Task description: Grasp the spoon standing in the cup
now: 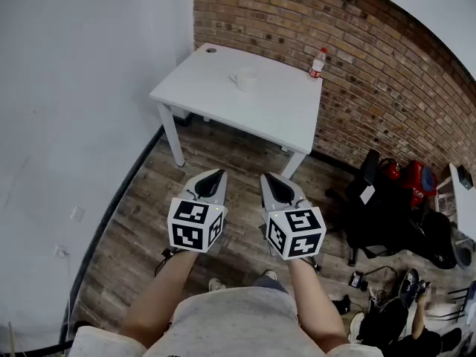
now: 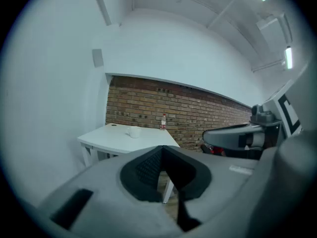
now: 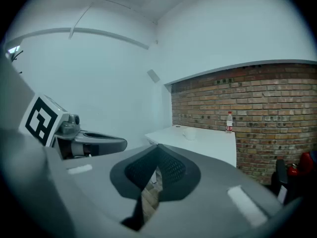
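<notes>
The white rectangular worktop (image 1: 223, 88) stands against the red brick wall (image 1: 335, 21). Well short of its near edge, the left gripper (image 1: 220, 172) and right gripper (image 1: 265, 175) each have jaws pressed together on nothing. The small white cup (image 1: 244, 79) sits mid-worktop, far from both grippers; a spoon in it is too small to make out.

Grippers: two, left gripper (image 1: 219, 172) and right gripper (image 1: 265, 177)
Marker cubes (image 1: 195, 225): two, one per gripper
Table (image 1: 216, 80): one, ahead of both grippers
Cup (image 1: 244, 79): one, on the table
Bottle (image 1: 317, 63): one, on the table
Chair (image 1: 379, 199): one, right of the right gripper
</notes>
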Demonstrator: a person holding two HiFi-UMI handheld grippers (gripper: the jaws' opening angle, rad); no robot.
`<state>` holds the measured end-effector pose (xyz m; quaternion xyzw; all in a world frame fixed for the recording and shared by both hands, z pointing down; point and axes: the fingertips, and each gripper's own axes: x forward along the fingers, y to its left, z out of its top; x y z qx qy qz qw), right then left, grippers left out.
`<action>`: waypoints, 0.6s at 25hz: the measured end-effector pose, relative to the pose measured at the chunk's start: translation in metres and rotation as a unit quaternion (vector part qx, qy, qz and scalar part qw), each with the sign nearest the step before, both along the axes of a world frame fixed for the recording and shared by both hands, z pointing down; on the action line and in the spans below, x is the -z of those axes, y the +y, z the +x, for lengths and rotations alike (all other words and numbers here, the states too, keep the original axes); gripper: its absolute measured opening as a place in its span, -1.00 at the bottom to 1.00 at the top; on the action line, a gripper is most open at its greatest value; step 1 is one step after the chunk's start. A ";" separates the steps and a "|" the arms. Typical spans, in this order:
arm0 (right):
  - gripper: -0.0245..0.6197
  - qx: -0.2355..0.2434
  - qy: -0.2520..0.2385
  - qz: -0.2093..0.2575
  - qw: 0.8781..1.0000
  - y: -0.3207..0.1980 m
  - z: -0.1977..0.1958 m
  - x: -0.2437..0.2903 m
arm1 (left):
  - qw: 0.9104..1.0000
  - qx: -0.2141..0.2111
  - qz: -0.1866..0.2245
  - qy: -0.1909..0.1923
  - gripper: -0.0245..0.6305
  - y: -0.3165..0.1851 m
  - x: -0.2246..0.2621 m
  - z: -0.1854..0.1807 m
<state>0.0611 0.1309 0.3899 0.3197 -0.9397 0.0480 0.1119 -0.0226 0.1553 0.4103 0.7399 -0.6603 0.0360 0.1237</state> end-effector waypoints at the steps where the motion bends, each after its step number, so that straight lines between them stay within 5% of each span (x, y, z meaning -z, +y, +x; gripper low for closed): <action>1: -0.90 -0.003 -0.001 0.000 1.000 -0.001 -0.003 -0.001 | 1.000 0.000 -0.001 0.000 -0.94 -0.001 -0.001 -0.003; 15: -0.90 -0.013 -0.013 -0.012 1.000 -0.060 -0.043 -0.015 | 1.000 0.006 -0.013 -0.007 -0.94 -0.054 -0.015 -0.051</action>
